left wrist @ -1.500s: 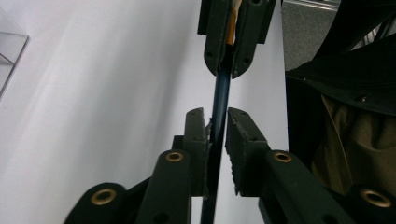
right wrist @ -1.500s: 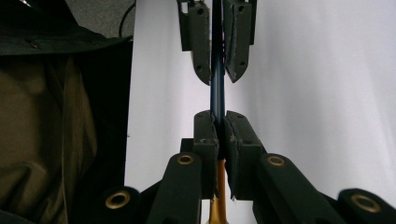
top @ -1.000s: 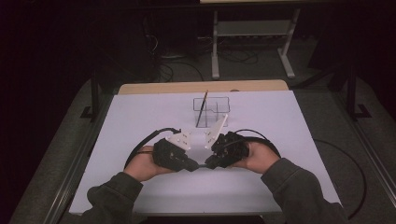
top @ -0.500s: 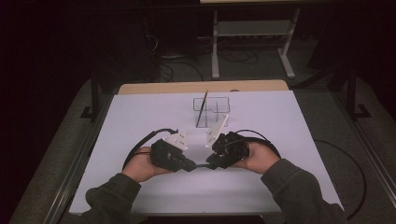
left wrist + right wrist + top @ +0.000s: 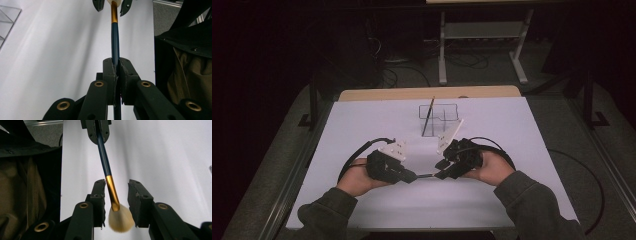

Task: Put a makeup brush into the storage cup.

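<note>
Blue-handled brush [image 5: 105, 162] clamped in the left gripper [image 5: 116, 72], bristle end now between the parted jaws of the right gripper [image 5: 116, 195]. Both grippers lower and nearer the person than before, farther from the clear organizer [image 5: 439, 118].

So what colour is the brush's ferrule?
Gold, on the brush with its dark blue handle; clearest in the right gripper view.

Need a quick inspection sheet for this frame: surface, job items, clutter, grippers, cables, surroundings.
Surface: white table top, bare.
Job's things: makeup brush, blue handle, gold ferrule, pale bristles; clear organizer behind holds one thin stick.
Clutter: nothing seen.
Grippers: left gripper shut on handle; right gripper open, jaws either side of the ferrule.
Cables: one black loop trails from each gripper.
Surroundings: dark floor, metal stand beyond table.
</note>
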`<state>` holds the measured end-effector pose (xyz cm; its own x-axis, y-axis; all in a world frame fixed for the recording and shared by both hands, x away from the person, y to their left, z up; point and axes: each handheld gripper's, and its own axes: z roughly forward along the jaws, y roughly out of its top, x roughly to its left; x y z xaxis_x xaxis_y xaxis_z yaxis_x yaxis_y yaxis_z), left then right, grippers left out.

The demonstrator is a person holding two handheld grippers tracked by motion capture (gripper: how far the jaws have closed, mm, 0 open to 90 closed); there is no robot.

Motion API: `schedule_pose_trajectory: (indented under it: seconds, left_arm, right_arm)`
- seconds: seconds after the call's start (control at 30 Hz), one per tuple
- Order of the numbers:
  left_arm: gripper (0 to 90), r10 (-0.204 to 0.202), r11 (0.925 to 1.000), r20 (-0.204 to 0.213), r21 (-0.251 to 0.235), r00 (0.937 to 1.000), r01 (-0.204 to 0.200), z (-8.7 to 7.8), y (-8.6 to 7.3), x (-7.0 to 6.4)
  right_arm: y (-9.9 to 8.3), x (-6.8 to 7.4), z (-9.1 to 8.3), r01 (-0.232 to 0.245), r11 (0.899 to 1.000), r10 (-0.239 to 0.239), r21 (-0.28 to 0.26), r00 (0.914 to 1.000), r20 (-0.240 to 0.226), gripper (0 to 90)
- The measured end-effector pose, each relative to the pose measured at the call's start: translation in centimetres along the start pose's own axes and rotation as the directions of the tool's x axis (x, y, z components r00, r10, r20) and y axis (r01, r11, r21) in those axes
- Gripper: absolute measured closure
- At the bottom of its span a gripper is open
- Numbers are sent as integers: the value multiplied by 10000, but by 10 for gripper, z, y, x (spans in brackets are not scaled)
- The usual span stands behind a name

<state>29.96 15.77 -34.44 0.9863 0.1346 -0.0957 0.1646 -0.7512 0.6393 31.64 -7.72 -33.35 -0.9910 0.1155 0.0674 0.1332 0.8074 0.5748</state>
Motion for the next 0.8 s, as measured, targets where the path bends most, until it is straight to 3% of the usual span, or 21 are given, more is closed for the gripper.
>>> schedule_pose_trajectory:
  seconds: [0.8]
  left_arm:
    - [839,-468,9989,-453,-12,9979,468,-6,-11,5]
  right_arm:
    - [-14,-6,-7,-676,9974,684,-262,9972,316,608]
